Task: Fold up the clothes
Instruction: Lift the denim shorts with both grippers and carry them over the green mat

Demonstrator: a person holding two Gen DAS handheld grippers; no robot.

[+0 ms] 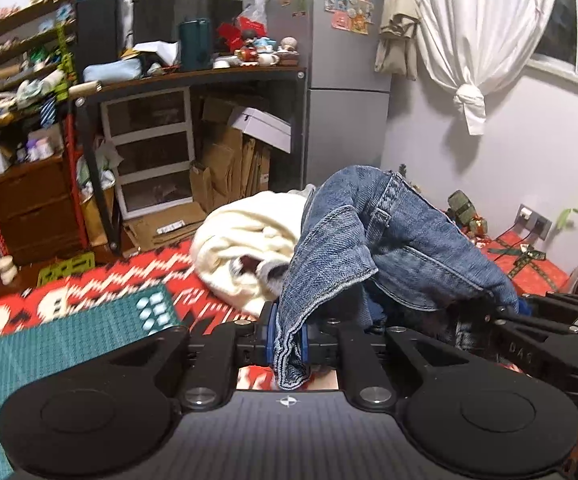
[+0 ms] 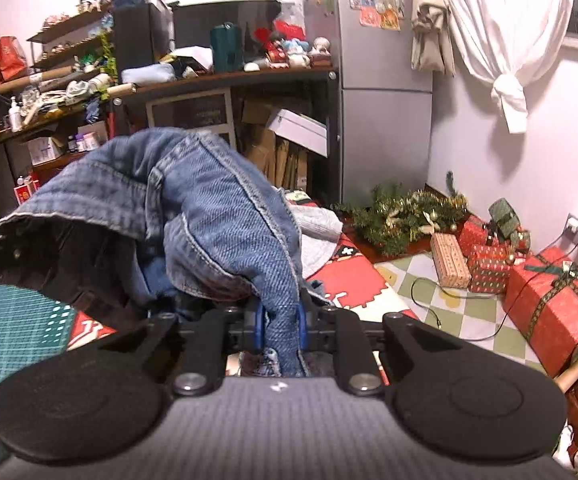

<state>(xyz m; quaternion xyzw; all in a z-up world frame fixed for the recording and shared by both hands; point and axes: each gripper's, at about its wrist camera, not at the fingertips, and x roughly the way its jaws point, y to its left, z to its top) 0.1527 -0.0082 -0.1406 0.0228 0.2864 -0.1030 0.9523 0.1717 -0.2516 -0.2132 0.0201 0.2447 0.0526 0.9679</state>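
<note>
**Both tools clamped on one denim garment**

The left tool (image 1: 288,340) is closed down to the thickness of cloth: a hemmed edge of the blue denim garment (image 1: 389,236) is pinched between its blue pads (image 1: 272,334), with a short tail of fabric hanging below them. The right tool (image 2: 281,330) is closed the same way on another bunched edge of the denim garment (image 2: 193,200), which rises from its pads in a crumpled hump and drapes left.

In the left wrist view the right tool's black body shows at the right edge, partly under the denim. The garment hangs above a red patterned blanket (image 1: 137,280), beside a green cutting mat (image 1: 69,344), and in front of a cream knit garment (image 1: 249,240).

The denim hides most of what lies beneath it, and what kind of garment it is cannot be told. Wrapped gift boxes (image 2: 557,300) sit to the right.
</note>
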